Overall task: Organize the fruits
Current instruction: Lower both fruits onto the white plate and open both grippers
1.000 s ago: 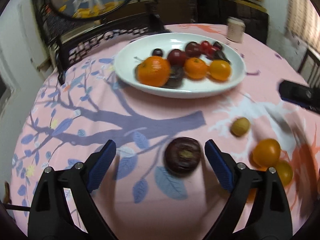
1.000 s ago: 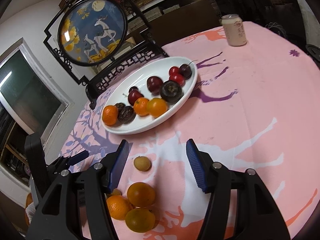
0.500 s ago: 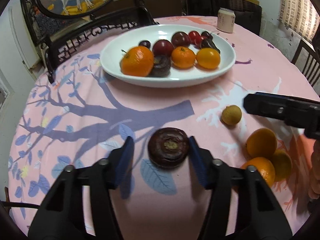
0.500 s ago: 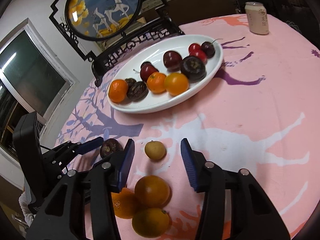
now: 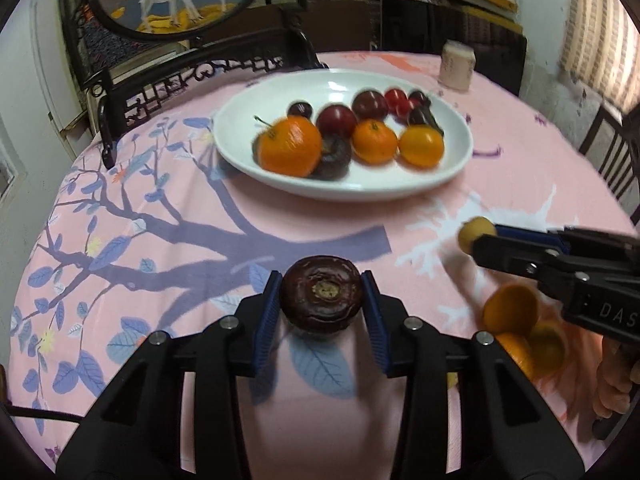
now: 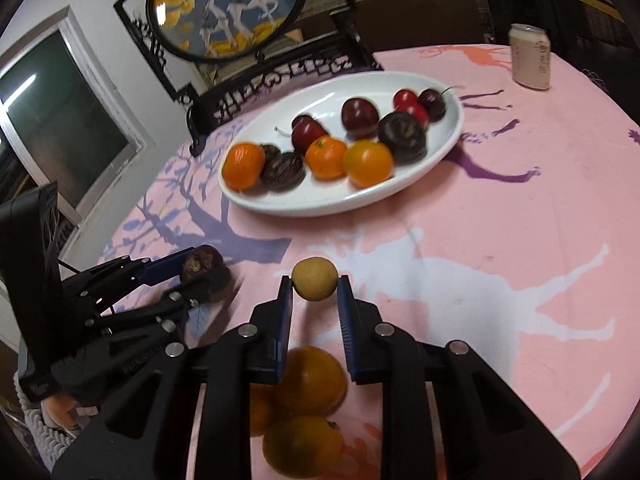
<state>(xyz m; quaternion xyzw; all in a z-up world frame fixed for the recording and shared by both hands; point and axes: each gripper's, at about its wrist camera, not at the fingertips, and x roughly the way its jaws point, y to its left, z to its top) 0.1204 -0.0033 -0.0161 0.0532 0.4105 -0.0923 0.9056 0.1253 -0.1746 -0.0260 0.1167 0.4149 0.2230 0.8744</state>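
My left gripper (image 5: 321, 294) is shut on a dark purple mangosteen (image 5: 321, 295) and holds it just above the pink tablecloth; this also shows in the right wrist view (image 6: 202, 264). My right gripper (image 6: 314, 285) is shut on a small tan longan (image 6: 314, 283), which also shows in the left wrist view (image 5: 476, 233). A white oval plate (image 5: 452, 164) (image 6: 448, 136) at the table's far middle holds oranges, mangosteens, plums and cherries. Three oranges (image 6: 312, 388) lie on the cloth under my right gripper.
A pale drink can (image 6: 531, 62) stands at the far right of the table. A black carved stand with a round painted screen (image 6: 228, 4) sits behind the plate. A dark chair (image 5: 612, 152) is at the right edge.
Both grippers have closed: the left on the mangosteen, the right on the longan. Both moved forward over their fruit, and each fruit now sits between the pads.
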